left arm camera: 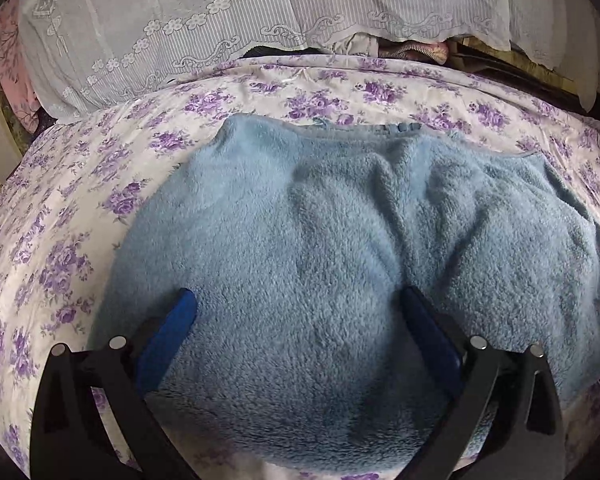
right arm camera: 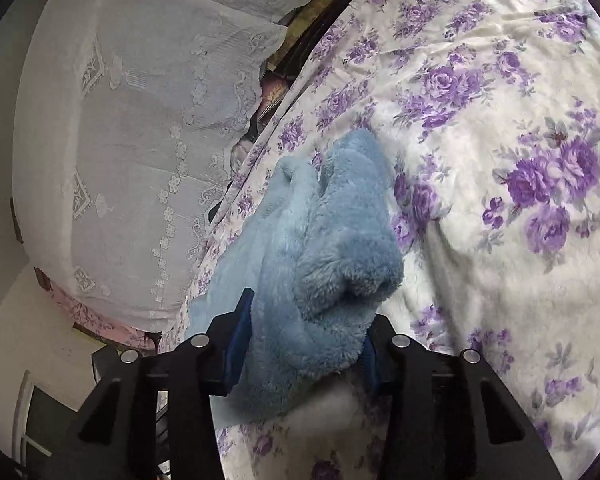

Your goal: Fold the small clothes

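A fluffy light blue garment (left arm camera: 320, 240) lies spread on the floral bedsheet (left arm camera: 80, 208). In the left wrist view my left gripper (left arm camera: 300, 320) is open, its blue fingers wide apart and pressed down on the near part of the garment. In the right wrist view my right gripper (right arm camera: 306, 336) is shut on a bunched part of the blue garment (right arm camera: 332, 240) and holds it lifted above the bedsheet (right arm camera: 500, 160).
A white lace cloth (left arm camera: 180, 40) covers a bulky shape at the far edge of the bed; it also shows in the right wrist view (right arm camera: 140, 160). Dark clutter (left arm camera: 420, 50) sits under the lace edge. Floral sheet extends to the right (right arm camera: 520, 280).
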A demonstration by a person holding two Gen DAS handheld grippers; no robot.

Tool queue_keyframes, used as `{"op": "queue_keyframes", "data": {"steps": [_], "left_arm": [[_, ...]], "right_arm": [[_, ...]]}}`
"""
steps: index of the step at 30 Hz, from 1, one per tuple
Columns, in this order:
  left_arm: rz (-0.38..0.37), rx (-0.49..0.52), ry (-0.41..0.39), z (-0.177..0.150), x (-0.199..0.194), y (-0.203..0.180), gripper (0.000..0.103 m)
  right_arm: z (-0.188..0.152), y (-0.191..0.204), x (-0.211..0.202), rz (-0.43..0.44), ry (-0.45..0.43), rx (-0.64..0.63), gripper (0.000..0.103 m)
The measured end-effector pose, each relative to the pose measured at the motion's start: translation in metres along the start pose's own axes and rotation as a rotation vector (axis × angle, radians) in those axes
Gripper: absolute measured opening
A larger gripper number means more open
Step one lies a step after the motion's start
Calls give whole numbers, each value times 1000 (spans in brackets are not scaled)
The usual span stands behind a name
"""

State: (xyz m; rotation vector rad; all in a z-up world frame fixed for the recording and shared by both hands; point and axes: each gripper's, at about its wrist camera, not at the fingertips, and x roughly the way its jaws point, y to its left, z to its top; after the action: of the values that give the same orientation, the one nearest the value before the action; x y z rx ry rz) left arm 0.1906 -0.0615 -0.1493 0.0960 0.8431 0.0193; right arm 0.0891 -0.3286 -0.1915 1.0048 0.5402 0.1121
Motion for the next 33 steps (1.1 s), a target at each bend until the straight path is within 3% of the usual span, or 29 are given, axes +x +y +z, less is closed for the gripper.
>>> {"op": "queue_keyframes", "data": {"steps": [6,13,17,24,31,33], "left_arm": [[24,30,2,12,-11,-4,99],[0,62,-26,39,-19,-26,99],[12,49,30,32,11,-31,99],[41,61,-31,21,12,-36,99],[34,55,-32,21,13,-34,99],[30,52,-32,21,13,-34,99]], "right_arm": [[16,-1,16,-6,-24,1,46],[28,3,33,-21,-5,-34,46],[28,1,31,-1,-7,-28,46],[27,2,31,0,-13,-35,47],[30,6,39,-29,-13,-53,46],[31,4,38,-35,-12,-44,38]]}}
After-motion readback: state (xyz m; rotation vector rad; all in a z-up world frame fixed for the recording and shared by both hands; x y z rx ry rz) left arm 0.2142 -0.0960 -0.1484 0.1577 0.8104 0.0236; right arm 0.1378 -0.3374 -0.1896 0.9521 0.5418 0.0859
